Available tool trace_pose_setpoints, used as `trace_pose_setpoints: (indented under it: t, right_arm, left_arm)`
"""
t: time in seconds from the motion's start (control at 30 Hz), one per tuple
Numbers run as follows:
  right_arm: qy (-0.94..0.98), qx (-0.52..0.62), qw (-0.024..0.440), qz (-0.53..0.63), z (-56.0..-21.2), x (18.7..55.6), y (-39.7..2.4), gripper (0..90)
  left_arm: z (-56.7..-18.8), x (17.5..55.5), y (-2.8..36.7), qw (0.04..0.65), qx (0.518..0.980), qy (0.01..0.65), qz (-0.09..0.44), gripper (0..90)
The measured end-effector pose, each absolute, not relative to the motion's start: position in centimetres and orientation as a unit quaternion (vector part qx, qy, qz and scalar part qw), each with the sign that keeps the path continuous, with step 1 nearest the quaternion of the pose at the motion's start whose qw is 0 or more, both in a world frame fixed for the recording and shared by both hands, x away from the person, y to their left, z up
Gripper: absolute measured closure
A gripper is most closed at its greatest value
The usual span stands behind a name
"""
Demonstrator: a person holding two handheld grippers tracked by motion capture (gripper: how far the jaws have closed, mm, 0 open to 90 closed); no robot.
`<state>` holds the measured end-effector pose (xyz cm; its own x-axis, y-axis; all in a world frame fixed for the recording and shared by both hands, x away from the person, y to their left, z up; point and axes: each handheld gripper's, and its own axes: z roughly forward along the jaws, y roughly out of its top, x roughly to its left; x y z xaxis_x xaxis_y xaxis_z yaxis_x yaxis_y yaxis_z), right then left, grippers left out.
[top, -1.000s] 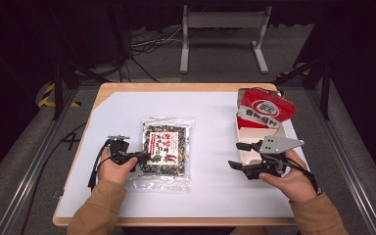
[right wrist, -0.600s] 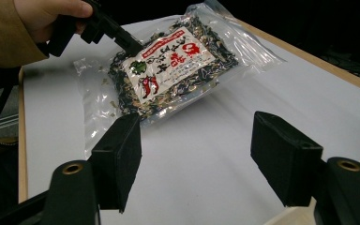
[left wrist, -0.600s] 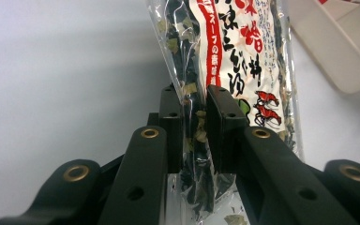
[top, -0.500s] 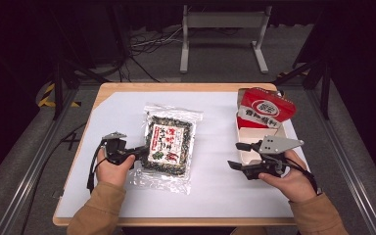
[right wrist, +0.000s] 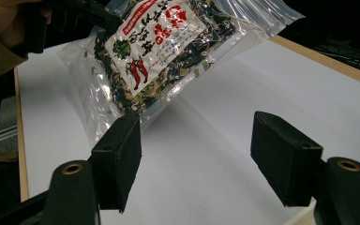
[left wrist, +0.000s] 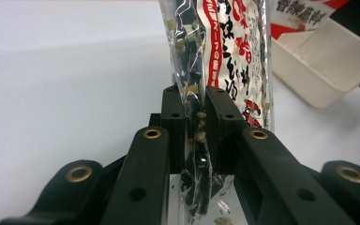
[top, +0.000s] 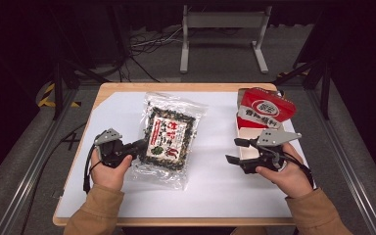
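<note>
A clear plastic bag of dark dried seaweed (top: 169, 137) with a white and red label hangs lifted and tilted over the left half of the white table. My left gripper (top: 139, 145) is shut on the bag's left edge; in the left gripper view the film of the seaweed bag (left wrist: 218, 51) is pinched between the two jaws of the left gripper (left wrist: 196, 119). My right gripper (top: 236, 151) stands open over the table's right side, nothing between its pads. In the right gripper view the seaweed bag (right wrist: 161, 51) floats beyond the open right gripper (right wrist: 197, 150).
A shallow white tray (top: 247, 137) lies at the right, just beyond my right gripper, with a red and white packet (top: 264, 110) resting across its far end. The white tray (left wrist: 326, 61) also appears in the left gripper view. The table's wooden edge (top: 176, 221) runs along the front.
My left gripper has lifted the seaweed bag off the table and tilted it up and slightly away. The right gripper has stayed where it was, open.
</note>
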<state>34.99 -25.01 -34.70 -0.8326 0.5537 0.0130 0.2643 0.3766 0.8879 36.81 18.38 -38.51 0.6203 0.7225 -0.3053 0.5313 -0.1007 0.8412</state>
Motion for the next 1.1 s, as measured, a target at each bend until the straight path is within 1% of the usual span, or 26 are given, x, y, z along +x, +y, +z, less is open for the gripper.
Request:
trace_pose_setpoints:
  t: [0.13,0.37,0.5,0.8,0.93,1.03,1.1]
  right_arm:
    - [0.816,0.256,0.138,0.500,-34.3,35.5,-24.5,32.9]
    - [0.823,0.254,0.142,0.489,-33.8,36.4,-23.5,30.2]
    - [0.825,0.256,0.141,0.484,-33.8,37.0,-22.9,29.5]
    - [0.821,0.266,0.119,0.492,-33.4,38.1,-22.2,28.5]
    - [0.828,0.268,0.118,0.479,-33.3,38.8,-22.0,28.8]
    - [0.825,0.265,0.101,0.489,-33.2,39.2,-21.7,28.3]
    - [0.824,0.259,0.098,0.493,-33.0,39.2,-21.4,28.2]
  left_arm:
    - [-38.2,36.6,18.5,0.520,0.740,0.416,0.097,78.5]
    - [-37.3,35.8,18.0,0.521,0.745,0.403,0.101,78.6]
    - [-36.4,35.1,17.5,0.531,0.750,0.380,0.107,78.5]
    - [-35.5,34.0,16.4,0.549,0.755,0.345,0.100,78.5]
    - [-35.5,33.9,16.3,0.553,0.756,0.335,0.099,78.5]
    - [-35.5,33.9,16.2,0.559,0.756,0.328,0.097,78.5]
    - [-35.5,33.9,16.1,0.561,0.757,0.322,0.092,78.5]
